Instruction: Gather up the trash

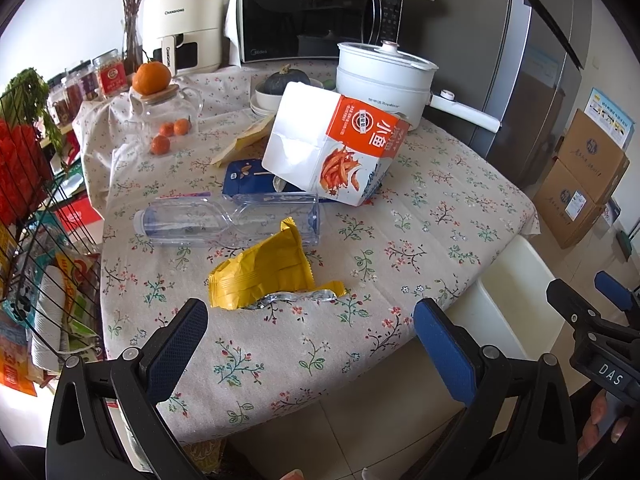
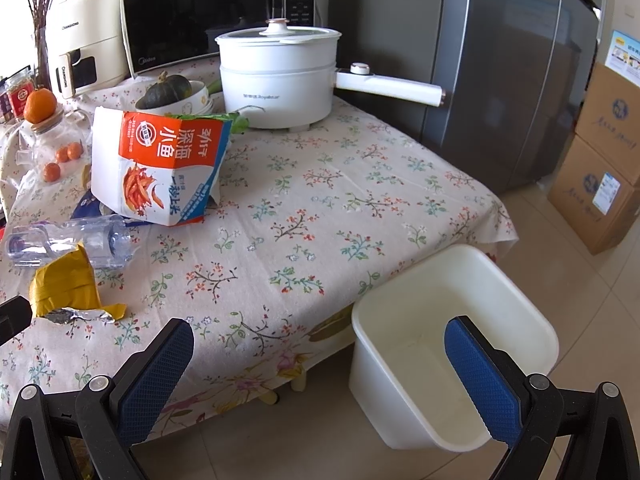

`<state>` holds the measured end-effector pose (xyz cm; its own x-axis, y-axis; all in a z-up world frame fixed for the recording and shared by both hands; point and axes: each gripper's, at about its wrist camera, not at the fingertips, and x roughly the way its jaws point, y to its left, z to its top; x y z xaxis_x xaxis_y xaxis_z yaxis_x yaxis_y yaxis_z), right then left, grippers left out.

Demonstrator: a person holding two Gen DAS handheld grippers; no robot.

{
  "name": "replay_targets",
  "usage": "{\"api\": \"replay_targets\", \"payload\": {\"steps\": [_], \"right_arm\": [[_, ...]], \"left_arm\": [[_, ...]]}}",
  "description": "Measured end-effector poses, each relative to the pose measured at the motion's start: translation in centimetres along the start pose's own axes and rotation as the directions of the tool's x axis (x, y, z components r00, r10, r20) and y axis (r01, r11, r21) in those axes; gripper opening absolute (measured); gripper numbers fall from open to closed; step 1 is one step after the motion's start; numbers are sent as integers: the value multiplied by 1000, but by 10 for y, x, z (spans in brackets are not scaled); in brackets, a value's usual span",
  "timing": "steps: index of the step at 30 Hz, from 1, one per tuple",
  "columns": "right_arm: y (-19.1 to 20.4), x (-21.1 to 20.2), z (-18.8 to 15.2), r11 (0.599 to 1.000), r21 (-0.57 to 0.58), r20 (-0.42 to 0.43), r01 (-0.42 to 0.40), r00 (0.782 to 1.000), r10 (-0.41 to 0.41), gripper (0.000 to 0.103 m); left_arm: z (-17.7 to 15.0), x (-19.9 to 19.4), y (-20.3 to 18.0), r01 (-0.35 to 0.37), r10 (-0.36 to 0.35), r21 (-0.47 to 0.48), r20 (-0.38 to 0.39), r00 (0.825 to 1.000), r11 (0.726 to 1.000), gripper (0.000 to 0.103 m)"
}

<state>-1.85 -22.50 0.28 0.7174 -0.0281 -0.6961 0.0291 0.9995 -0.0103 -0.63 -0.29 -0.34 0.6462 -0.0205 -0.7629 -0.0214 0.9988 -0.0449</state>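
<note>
At the far left of the table, a clear plastic bottle (image 1: 228,220) is seen lying on its side on the flowered tablecloth (image 1: 420,240), its cap end pointing left. Just in front of it lies a crumpled yellow wrapper (image 1: 272,276), torn open so that a silver lining shows at its near edge; it is judged to be light, soft and crackly, and best pinched at a raised fold rather than at the flat foil lip. The bottle is judged to be empty, light and smooth, likely to roll or slip, so it would be taken across its narrow waist. Behind both, a white and orange snack bag (image 1: 340,148) is propped at a tilt over a dark blue packet (image 1: 248,178); it looks thin and easily crushed, and could be gripped at its upper edge. The left gripper (image 1: 308,320) is held with its fingers spread wide apart and empty, just short of the yellow wrapper. Further right, a white bin (image 2: 456,344) stands on the floor beside the table edge, with nothing seen in it. The right gripper (image 2: 320,340) is likewise held open and empty, above the table edge and the bin
</note>
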Motion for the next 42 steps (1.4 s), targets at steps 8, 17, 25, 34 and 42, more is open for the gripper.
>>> {"api": "replay_targets", "payload": {"steps": [8,17,25,34,42], "right_arm": [[-1,-1,2,1000,5,-3,-4,1000,4,103],[-10,-1,14,999,11,-46,-34,998,35,103],[-4,6,41,992,-50,-120,-120,986,113,103],[7,57,71,980,-72,-234,-184,958,162,103],[3,91,59,976,-18,-326,-218,924,200,103]], "left_arm": [[-1,7,6,1,-2,-10,-20,1000,1000,103],[0,32,32,91,-88,15,-137,987,996,103],[21,72,59,181,-193,-72,-238,952,981,102],[49,121,66,203,-160,95,-336,928,975,86],[41,142,72,198,-159,67,-378,912,978,47]]}}
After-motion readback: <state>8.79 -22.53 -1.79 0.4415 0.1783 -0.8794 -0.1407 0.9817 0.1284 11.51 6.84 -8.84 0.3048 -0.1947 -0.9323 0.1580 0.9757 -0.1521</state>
